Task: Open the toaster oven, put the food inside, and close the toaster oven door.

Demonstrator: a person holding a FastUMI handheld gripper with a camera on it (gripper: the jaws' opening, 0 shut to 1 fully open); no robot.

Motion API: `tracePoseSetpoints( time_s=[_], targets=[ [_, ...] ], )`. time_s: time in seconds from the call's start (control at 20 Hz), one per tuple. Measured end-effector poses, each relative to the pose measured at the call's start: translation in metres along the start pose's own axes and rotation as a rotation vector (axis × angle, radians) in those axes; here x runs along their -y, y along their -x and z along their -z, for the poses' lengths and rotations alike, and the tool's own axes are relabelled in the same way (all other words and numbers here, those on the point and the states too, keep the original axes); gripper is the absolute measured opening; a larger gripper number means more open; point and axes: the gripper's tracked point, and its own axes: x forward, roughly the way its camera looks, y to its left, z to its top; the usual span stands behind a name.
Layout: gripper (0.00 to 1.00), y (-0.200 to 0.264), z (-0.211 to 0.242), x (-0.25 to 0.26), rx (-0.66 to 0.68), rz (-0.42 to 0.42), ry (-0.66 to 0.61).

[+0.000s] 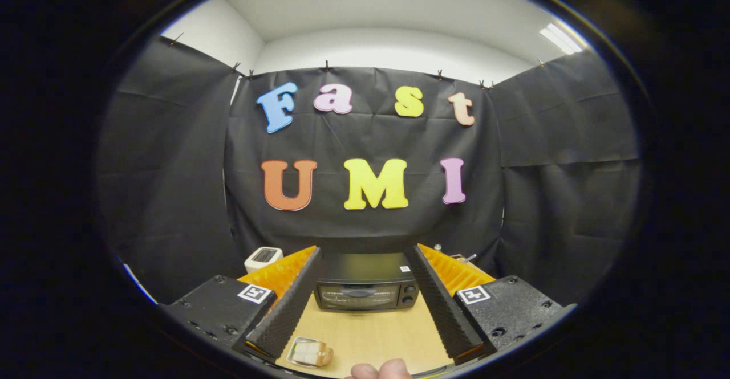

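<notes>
I hold the jaws wide apart and empty. Between them on the counter (376,333) sits the food, a slice of bread in a clear tray (311,353), near the left finger. Beyond it, the toaster oven (366,288) stands closed against the booth wall. Risk: advancing low toward the door handle (359,292) could strike the tray and displace it.

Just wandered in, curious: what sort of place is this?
Likely a small recording booth set up as a kitchen corner: black cloth walls, a toaster oven on a wooden table, open tongs aimed at it.
</notes>
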Motion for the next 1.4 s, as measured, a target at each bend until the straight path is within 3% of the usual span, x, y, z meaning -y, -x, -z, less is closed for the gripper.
tracePoseSetpoints(
  time_s=[0.3, 0.45, 0.95, 1.25, 1.4],
  targets=[
    [1.0, -0.063, 0.057, 0.06, -0.089, 0.005, -0.02],
    [1.0, -0.109, 0.096, 0.075, -0.156, -0.032, -0.02],
    [1.0, -0.277, 0.219, 0.014, -0.381, -0.171, -0.102],
    [1.0, -0.3, 0.276, -0.01, -0.524, -0.164, -0.094],
    [1.0, -0.303, 0.274, -0.012, -0.508, -0.142, -0.121]
  ],
)
